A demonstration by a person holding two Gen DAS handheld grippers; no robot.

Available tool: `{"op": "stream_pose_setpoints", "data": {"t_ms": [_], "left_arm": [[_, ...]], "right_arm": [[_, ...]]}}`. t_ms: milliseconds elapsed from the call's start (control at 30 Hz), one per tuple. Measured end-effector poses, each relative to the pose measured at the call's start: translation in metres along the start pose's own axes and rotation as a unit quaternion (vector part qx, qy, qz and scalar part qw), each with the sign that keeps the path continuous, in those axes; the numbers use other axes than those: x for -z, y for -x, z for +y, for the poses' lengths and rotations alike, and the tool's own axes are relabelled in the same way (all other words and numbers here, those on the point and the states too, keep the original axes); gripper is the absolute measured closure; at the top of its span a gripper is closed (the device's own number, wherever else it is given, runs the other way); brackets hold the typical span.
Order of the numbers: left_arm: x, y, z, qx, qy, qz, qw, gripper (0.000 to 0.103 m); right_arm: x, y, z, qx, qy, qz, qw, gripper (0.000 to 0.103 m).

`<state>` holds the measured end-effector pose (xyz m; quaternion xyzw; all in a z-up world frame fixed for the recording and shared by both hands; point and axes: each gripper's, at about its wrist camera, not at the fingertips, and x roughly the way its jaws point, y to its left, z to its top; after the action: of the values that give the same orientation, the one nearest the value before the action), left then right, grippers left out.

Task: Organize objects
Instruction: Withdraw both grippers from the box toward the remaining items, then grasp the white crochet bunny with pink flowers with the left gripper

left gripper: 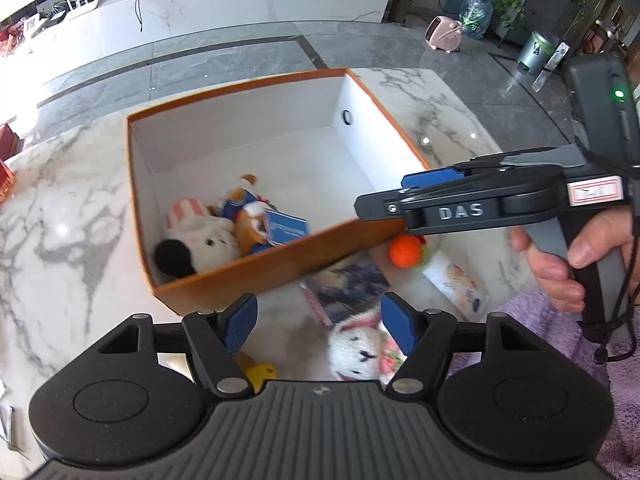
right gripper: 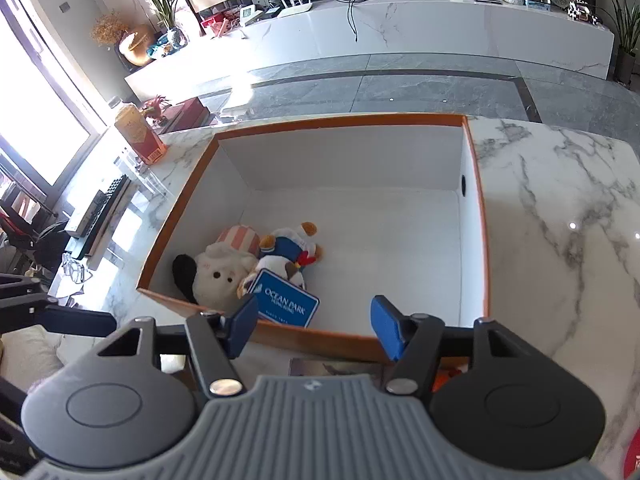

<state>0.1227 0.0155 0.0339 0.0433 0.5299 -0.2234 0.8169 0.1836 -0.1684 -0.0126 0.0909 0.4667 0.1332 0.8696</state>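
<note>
While both pairs of tongs stand open and empty, an orange box (right gripper: 400, 122) with a white inside sits on the marble table (right gripper: 560, 208), and two soft toys lie together in its near left corner. One is a white plush dog (right gripper: 218, 276) with a black ear and a pink-striped cap; just beside it, touching, lies a plush duck in a blue sailor top (right gripper: 294, 246), with a blue "Ocean Park" tag (right gripper: 286, 300) resting against the near wall. The rest of the box floor is bare.

Seen from the right wrist, the right tongs (right gripper: 314, 326) hang over the near wall of the box, blue pads well apart with nothing between them. In the left wrist view these same tongs reach in from the right, held by a person's hand (left gripper: 560, 264), their tips over the box's near right corner.

The left tongs (left gripper: 320, 328) hover over the table on the near side of the box, spread wide, gripping nothing. Below them a white plush bunny with pink trim (left gripper: 360, 350) lies on the table, close to the right pad; whether it touches I cannot tell. Near it lie a dark printed booklet (left gripper: 348, 284), an orange crocheted ball (left gripper: 406, 252) against the box's outer wall, a white flat packet (left gripper: 460, 284) and a yellow toy (left gripper: 262, 372), mostly hidden by the tongs. A lilac fluffy sleeve (left gripper: 560, 340) shows at the right.
</note>
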Motion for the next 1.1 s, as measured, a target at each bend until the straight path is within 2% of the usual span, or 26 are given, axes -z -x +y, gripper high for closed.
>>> {"op": "stream_pose_setpoints", "data": {"t_ms": [133, 233, 333, 400, 567, 700, 800, 1000, 1100], "left_arm": [[0.021, -0.01, -0.015, -0.005, 0.038, -0.019, 0.9991, 0.022], [0.035, -0.024, -0.018, 0.022, 0.097, -0.015, 0.9949, 0.022], [0.049, -0.043, -0.016, 0.06, 0.171, 0.002, 0.9834, 0.022], [0.059, -0.057, -0.018, 0.072, 0.208, 0.017, 0.9754, 0.022], [0.076, -0.077, -0.025, 0.067, 0.272, 0.026, 0.9598, 0.019], [0.083, -0.089, -0.028, 0.057, 0.311, 0.04, 0.9478, 0.019], [0.087, -0.098, -0.028, 0.059, 0.341, 0.061, 0.9364, 0.019], [0.09, -0.112, -0.029, 0.048, 0.371, 0.079, 0.9239, 0.019], [0.091, -0.119, -0.029, 0.048, 0.387, 0.084, 0.9171, 0.019]], "right_arm": [[0.03, 0.027, -0.014, 0.02, 0.005, -0.009, 1.0, 0.044], [0.057, 0.036, -0.022, 0.052, 0.01, -0.014, 0.999, 0.051], [0.082, 0.036, -0.029, 0.06, 0.008, -0.01, 0.998, 0.058], [0.097, 0.032, -0.033, 0.058, -0.002, -0.001, 0.998, 0.064], [0.126, 0.014, -0.042, 0.069, -0.02, 0.026, 0.997, 0.073], [0.132, 0.01, -0.042, 0.066, -0.017, 0.034, 0.997, 0.072], [0.134, 0.002, -0.045, 0.057, -0.02, 0.057, 0.997, 0.072], [0.138, -0.01, -0.041, 0.059, 0.001, 0.086, 0.995, 0.075], [0.138, -0.01, -0.042, 0.038, 0.001, 0.095, 0.995, 0.076]]}}
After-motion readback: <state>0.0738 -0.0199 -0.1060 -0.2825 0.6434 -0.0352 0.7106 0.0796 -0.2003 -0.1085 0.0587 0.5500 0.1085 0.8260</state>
